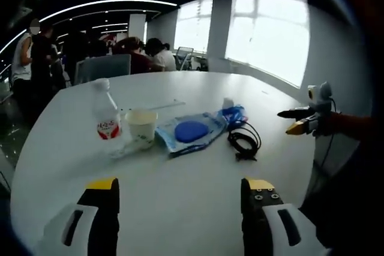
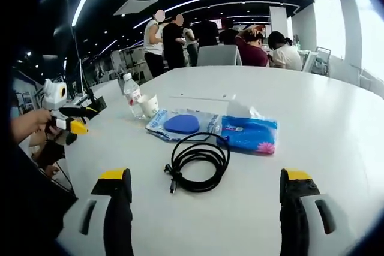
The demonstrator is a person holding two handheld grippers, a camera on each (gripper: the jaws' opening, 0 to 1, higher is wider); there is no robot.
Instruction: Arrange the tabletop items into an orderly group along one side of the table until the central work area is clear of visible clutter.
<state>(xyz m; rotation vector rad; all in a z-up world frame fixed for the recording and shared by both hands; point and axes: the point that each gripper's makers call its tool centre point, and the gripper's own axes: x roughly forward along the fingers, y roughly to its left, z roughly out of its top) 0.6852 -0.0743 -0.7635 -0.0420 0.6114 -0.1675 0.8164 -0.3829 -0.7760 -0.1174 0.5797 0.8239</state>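
Observation:
On the white round table (image 1: 180, 172) lies a cluster of items. A clear water bottle (image 1: 107, 118) with a red label stands beside a paper cup (image 1: 141, 127). Right of them lie a clear bag holding a blue round item (image 1: 191, 131), a blue tissue pack (image 1: 234, 114) and a coiled black cable (image 1: 244, 142). My left gripper (image 1: 180, 187) is open over bare table, short of the cluster. My right gripper (image 2: 206, 175) is open too, its jaws standing either side of the cable (image 2: 198, 163). Beyond it are the tissue pack (image 2: 249, 133), bag (image 2: 183, 124), cup (image 2: 148, 105) and bottle (image 2: 131, 95).
A thin white strip (image 2: 201, 96) lies flat behind the cluster. The right gripper (image 1: 303, 121) shows at the table's right edge, the left gripper (image 2: 75, 118) at its left edge. Several people and a grey chair (image 2: 217, 55) are at the far side. Bright windows (image 1: 270, 34) stand beyond.

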